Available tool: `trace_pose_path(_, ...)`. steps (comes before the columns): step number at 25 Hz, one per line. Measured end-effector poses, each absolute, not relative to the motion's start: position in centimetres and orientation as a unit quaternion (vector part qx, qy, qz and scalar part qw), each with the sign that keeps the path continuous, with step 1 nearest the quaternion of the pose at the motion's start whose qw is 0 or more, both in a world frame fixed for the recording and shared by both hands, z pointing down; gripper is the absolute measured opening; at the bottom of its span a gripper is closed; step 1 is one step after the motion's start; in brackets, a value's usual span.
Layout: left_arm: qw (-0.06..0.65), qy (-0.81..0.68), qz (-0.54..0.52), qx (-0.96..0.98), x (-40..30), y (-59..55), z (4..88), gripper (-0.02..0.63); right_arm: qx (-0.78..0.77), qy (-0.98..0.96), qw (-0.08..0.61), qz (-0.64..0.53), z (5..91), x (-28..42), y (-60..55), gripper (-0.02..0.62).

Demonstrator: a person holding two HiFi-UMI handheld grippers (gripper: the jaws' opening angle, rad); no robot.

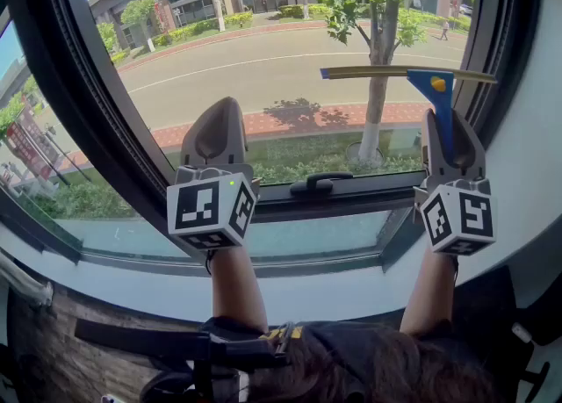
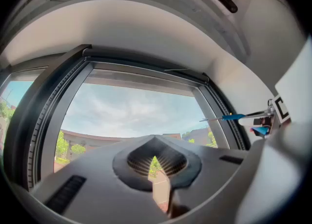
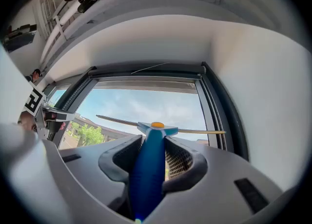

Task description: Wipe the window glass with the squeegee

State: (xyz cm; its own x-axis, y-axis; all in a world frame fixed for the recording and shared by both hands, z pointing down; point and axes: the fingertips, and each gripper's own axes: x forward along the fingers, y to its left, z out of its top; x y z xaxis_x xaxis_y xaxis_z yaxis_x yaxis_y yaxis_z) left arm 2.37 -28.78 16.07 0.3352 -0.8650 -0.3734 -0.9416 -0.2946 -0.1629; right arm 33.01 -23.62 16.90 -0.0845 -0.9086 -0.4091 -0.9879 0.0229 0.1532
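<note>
**Squeegee held up at the right side of the pane**

The squeegee [image 1: 436, 85] has a blue handle, an orange spot at its head and a thin yellowish blade. The blade lies level across the upper right part of the window glass [image 1: 290, 59], its right end near the dark window frame [image 1: 79, 103]. Whether the blade presses on the glass cannot be told.

The right gripper [image 1: 446, 125] points up at the pane. Its jaws are clamped on the blue handle, which runs up between the ribbed pads in the right gripper view [image 3: 155, 154]. The left gripper [image 1: 217, 116] is raised beside it, well apart to the left, also pointing at the glass. Its jaws are drawn together with only a narrow slit between them and hold nothing [image 2: 155, 162]. Each gripper carries its marker cube, and a bare forearm reaches up behind each one.

A black latch handle [image 1: 320, 184] sits on the lower frame rail between the two grippers. Below it runs a white sill [image 1: 351, 291]. Through the glass show a sunlit road, trees, hedges and a long building.
</note>
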Motion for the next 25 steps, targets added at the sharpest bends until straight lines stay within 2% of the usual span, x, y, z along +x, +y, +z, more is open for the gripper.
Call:
trace_pose_path(18, 0.178, 0.559, 0.101, -0.803, 3.3, -28.8, 16.3, 0.003, -0.665, 0.713, 0.094, 0.200, 16.9, 32.6, -23.8, 0.143)
trace_pose_path(25, 0.176, 0.550, 0.100, -0.810, 4.0, -28.8, 16.6, 0.003, -0.657, 0.721, 0.114, 0.187, 16.9, 32.4, -23.9, 0.143)
